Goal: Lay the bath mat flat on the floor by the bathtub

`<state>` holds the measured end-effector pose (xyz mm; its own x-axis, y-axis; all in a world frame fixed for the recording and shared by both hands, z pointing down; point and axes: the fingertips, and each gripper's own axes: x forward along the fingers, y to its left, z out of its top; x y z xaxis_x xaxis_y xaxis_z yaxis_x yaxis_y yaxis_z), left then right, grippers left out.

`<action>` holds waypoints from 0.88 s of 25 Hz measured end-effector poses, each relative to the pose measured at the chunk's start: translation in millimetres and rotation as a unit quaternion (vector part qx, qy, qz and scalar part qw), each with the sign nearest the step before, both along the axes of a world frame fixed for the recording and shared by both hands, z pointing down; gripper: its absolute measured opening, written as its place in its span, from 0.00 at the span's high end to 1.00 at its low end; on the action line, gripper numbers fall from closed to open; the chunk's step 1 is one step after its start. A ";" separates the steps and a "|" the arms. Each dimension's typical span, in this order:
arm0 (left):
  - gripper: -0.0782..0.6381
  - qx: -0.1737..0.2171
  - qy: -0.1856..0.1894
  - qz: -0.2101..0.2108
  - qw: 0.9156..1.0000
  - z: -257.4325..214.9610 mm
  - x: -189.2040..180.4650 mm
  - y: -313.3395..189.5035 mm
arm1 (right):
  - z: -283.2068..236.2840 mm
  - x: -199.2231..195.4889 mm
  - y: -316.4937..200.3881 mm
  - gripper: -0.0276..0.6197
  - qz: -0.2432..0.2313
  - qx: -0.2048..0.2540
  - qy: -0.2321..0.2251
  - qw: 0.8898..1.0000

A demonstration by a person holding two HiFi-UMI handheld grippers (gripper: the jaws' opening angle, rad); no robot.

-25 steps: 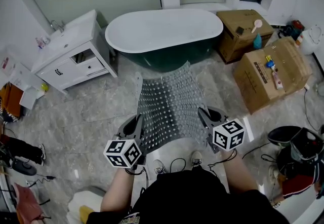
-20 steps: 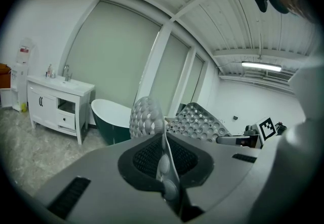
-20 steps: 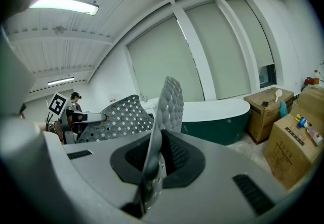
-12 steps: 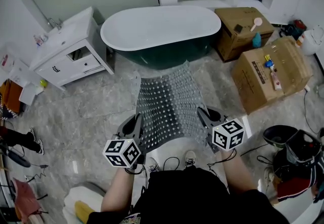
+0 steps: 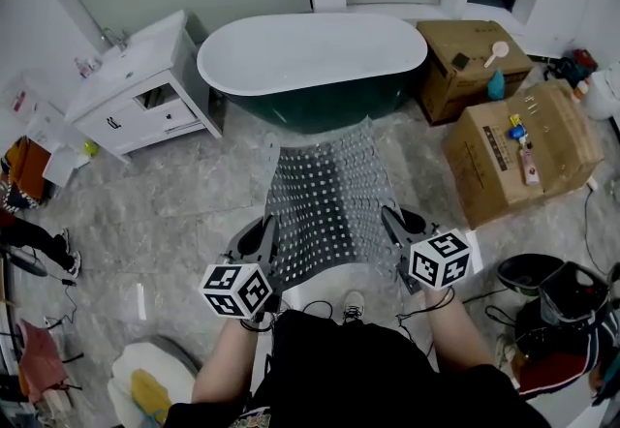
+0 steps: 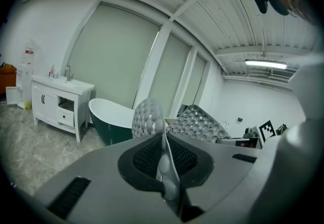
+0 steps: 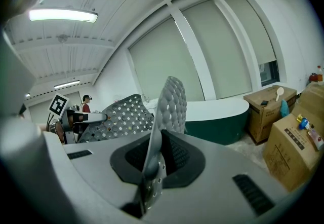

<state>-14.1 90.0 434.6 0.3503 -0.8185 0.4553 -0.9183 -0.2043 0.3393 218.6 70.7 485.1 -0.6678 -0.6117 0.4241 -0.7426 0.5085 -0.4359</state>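
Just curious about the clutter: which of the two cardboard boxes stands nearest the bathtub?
The cardboard box at the back, right beside the bathtub at its end; the other box stands well clear of it.

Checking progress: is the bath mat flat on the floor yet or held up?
Held up, spread: the bath mat sags between the left claw and right claw, each shut on a near corner.

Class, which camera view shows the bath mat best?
The head view: the whole bath mat hangs spread between the left gripper and the right gripper, before the bathtub. Each gripper view shows only a pinched edge and a curled part.
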 end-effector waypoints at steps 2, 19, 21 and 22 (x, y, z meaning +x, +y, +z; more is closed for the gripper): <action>0.85 0.002 -0.001 -0.004 1.000 -1.0 11.2 2.9 | 1.9 11.6 0.9 0.91 -0.002 0.001 -0.004 1.000; 0.85 0.007 0.003 -0.019 1.000 10.7 9.7 -26.8 | 15.5 16.6 -31.2 0.91 -0.015 0.000 0.001 1.000; 0.85 0.007 0.005 -0.018 1.000 14.0 6.5 -36.4 | 18.6 13.5 -40.5 0.91 -0.013 -0.002 0.003 1.000; 0.85 0.007 0.006 -0.018 1.000 15.8 4.6 -41.2 | 20.3 11.7 -45.0 0.91 -0.013 -0.003 0.004 1.000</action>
